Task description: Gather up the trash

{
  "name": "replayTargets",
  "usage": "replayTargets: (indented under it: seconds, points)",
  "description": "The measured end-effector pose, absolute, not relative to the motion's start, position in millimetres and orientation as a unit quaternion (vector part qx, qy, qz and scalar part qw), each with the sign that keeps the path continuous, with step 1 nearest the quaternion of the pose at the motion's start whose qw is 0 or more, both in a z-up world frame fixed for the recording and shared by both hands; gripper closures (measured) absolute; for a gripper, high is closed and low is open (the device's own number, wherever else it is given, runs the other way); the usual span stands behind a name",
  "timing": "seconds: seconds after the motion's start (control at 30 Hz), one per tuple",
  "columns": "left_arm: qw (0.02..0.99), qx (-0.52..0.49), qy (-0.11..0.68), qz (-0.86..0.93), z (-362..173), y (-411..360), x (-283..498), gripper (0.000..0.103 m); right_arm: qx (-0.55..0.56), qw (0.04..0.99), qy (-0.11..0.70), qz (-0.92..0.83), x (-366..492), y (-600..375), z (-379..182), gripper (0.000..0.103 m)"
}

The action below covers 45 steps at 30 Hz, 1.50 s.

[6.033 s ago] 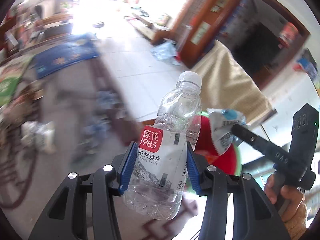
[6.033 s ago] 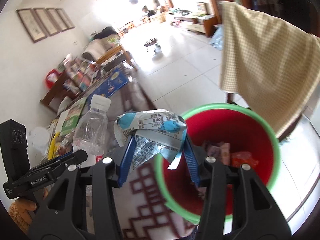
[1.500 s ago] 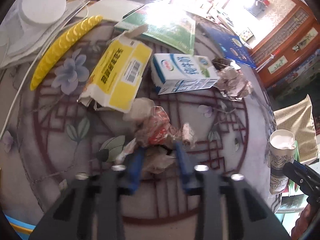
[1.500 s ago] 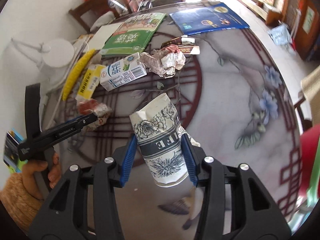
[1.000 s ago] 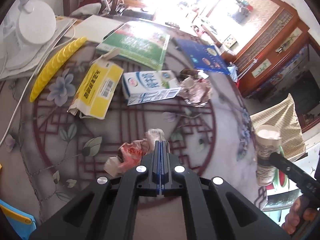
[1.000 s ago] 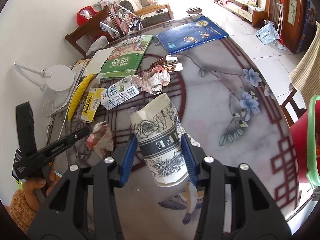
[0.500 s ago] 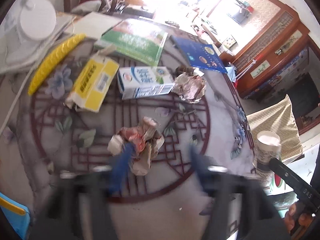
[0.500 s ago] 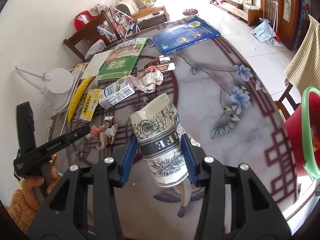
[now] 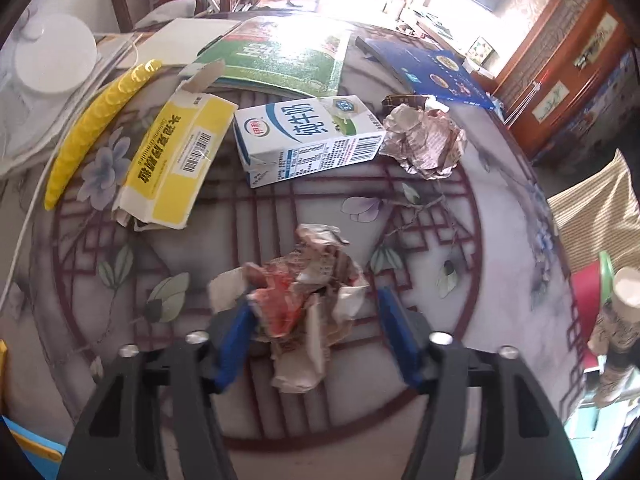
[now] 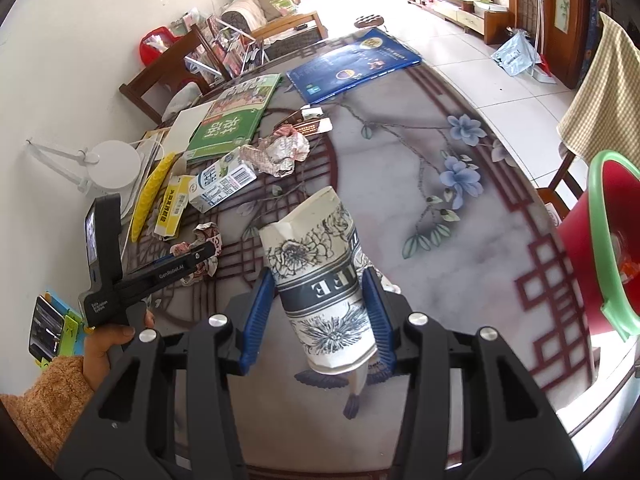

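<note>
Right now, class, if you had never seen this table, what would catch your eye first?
The floral paper cup, clamped in the right gripper above the patterned table. Next, the crumpled wrapper between the closing jaws of the left gripper, with the right pad not yet touching it. Then the red bin with its green rim, off the table's right edge.

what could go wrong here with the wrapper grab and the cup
The left gripper is closing around the crumpled wrapper, a loose, ragged wad; the pads may catch only a flap and leave part of it on the table. The right gripper pinches an already dented paper cup, which could crush further or slip before reaching the red bin.
</note>
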<state>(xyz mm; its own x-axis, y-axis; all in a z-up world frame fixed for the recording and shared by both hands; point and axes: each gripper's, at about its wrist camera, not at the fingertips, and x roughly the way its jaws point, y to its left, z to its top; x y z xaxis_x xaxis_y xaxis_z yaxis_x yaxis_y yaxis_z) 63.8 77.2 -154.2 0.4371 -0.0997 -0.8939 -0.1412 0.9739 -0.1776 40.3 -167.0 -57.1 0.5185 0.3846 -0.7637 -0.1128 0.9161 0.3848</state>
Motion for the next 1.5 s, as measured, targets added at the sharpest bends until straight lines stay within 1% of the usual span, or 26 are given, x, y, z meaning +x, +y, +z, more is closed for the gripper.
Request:
replayTargets:
  seconds: [0.03, 0.1, 0.13, 0.2, 0.23, 0.4, 0.7, 0.83, 1.5]
  points:
    - [0.842, -0.105, 0.529, 0.016, -155, 77, 63, 0.061, 0.146, 0.859, 0.469, 0.144, 40, -168, -57, 0.058]
    - [0.844, -0.099, 0.526, 0.02, -154, 80, 60, 0.074, 0.146, 0.859, 0.469, 0.145, 40, -168, -58, 0.058]
    - [0.844, -0.105, 0.526, 0.018, -153, 82, 60, 0.076, 0.146, 0.859, 0.469, 0.147, 41, -168, -58, 0.058]
    - [0.843, -0.125, 0.523, 0.016, -149, 89, 57, 0.085, 0.146, 0.858, 0.469, 0.151, 41, -166, -58, 0.058]
    - [0.843, -0.132, 0.522, 0.018, -147, 91, 55, 0.086, 0.145, 0.858, 0.469, 0.154, 40, -165, -58, 0.058]
    - [0.849, -0.164, 0.502, 0.002, -123, 90, 44, 0.087, 0.145, 0.86, 0.463, 0.159, 40, -161, -54, 0.058]
    - [0.869, -0.174, 0.46, -0.056, -71, 54, 33, 0.087, 0.152, 0.866, 0.451, 0.157, 41, -170, -45, 0.058]
    - [0.872, -0.17, 0.452, -0.078, -58, 36, 30, 0.087, 0.156, 0.867, 0.447, 0.154, 40, -176, -43, 0.058]
    - [0.865, -0.15, 0.466, -0.111, -54, -46, 31, 0.087, 0.186, 0.871, 0.436, 0.129, 34, -256, -49, 0.058]
